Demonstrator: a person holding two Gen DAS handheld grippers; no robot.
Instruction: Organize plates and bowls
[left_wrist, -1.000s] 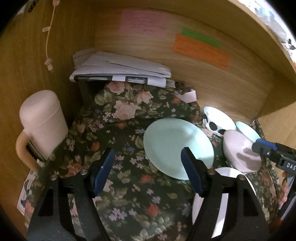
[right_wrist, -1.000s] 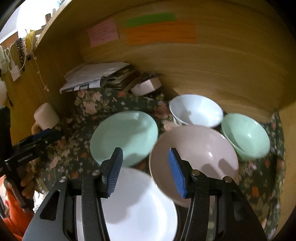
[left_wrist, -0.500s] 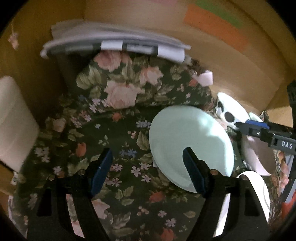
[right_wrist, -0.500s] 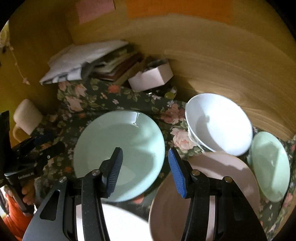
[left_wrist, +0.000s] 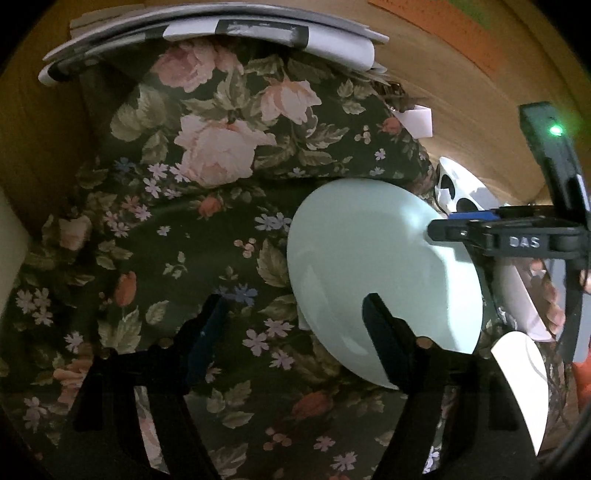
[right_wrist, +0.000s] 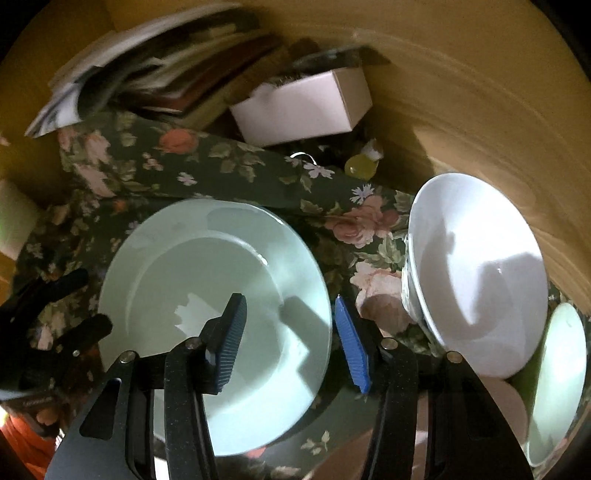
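While the right tongs are held spread over the near right rim of the pale green plate, one blue pad is seen above the plate's surface and the other just outside its edge; nothing is pinched between them. The left tongs are likewise spread and empty, with the right finger overlapping the plate's near edge in the left wrist view and the left finger above bare cloth. Whether either pair touches the plate cannot be told.

The plate is laid flat on the worktop, which is covered by a dark floral cloth. Just to the right of the plate, a white bowl is set on the cloth, and a pale green bowl is seen beside it at the frame's right edge. Part of a pinkish bowl is glimpsed below the white one. A white plate is partly shown near the right tongs in the left wrist view.

Further back, a small white box and a stack of papers are rested against the wooden wall.
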